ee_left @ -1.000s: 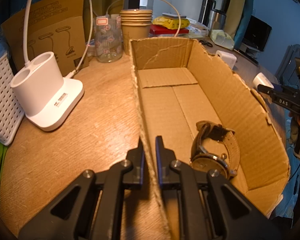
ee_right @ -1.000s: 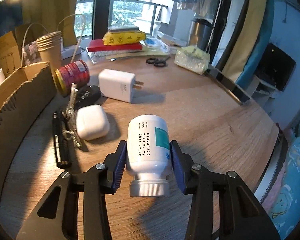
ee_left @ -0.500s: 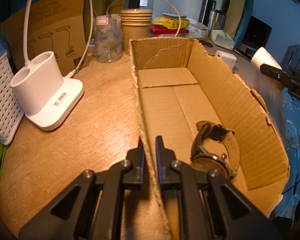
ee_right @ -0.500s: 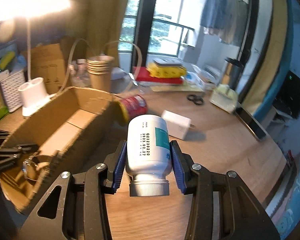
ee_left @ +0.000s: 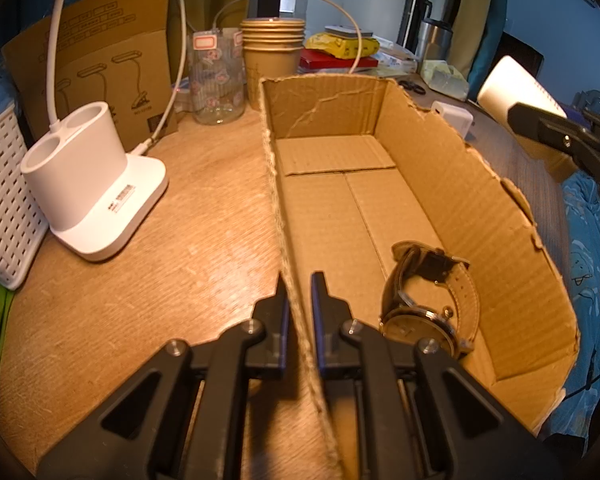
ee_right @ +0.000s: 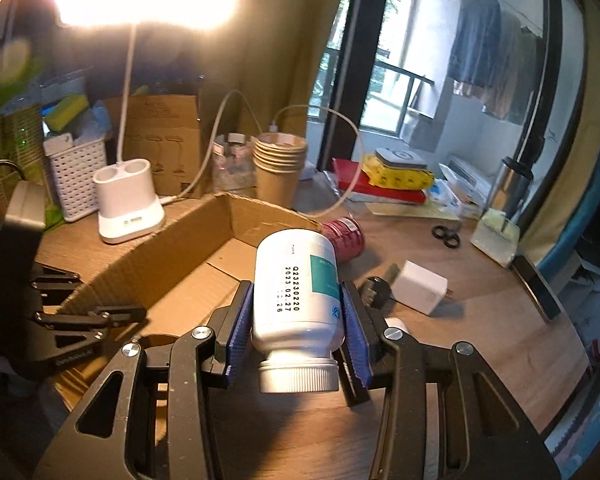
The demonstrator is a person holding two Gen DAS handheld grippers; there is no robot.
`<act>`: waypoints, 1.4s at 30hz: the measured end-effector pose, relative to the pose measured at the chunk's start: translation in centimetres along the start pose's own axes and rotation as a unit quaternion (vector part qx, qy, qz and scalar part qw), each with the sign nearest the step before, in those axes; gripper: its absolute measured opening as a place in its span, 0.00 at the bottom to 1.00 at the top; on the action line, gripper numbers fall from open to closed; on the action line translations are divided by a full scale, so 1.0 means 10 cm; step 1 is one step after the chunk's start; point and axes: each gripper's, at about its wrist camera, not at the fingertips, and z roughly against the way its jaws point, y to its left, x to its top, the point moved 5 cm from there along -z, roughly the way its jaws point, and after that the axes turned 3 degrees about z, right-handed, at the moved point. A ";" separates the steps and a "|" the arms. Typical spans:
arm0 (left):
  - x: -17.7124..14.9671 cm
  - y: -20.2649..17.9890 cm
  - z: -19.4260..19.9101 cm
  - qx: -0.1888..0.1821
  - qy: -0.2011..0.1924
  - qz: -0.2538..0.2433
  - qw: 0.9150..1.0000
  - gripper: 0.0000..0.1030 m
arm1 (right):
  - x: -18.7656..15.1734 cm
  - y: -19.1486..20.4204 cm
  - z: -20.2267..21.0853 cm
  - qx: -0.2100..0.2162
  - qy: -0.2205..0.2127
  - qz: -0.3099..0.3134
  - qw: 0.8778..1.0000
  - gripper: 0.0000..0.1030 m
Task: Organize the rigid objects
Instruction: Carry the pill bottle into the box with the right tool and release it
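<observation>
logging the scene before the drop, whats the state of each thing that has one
white plastic pill bottle: capped, clamped in the right hand-held gripper
left hand-held gripper: shut on the box's near wall
torn brown cardboard box: open-topped, watch inside
brown leather-strap wristwatch: lying in the box, strap looped
white desk lamp: switched on

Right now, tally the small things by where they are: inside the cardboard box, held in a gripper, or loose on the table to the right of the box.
Inside the cardboard box: 1, the watch
Held in the right gripper: 1, the white bottle
Loose on the table: 4, the red can, charger, scissors, black item
Total: 6
</observation>
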 end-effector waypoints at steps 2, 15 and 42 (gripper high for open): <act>0.00 0.00 0.00 0.000 0.000 0.000 1.000 0.10 | 0.04 0.05 0.00 0.007 -0.003 0.004 1.000 0.44; 0.00 0.00 0.00 0.000 0.000 0.000 1.000 0.10 | 0.16 0.41 -0.13 0.056 -0.003 0.028 0.998 0.44; -0.01 -0.02 0.01 -0.002 0.001 0.001 1.000 0.10 | 0.16 0.81 -0.61 0.145 0.066 0.065 0.985 0.44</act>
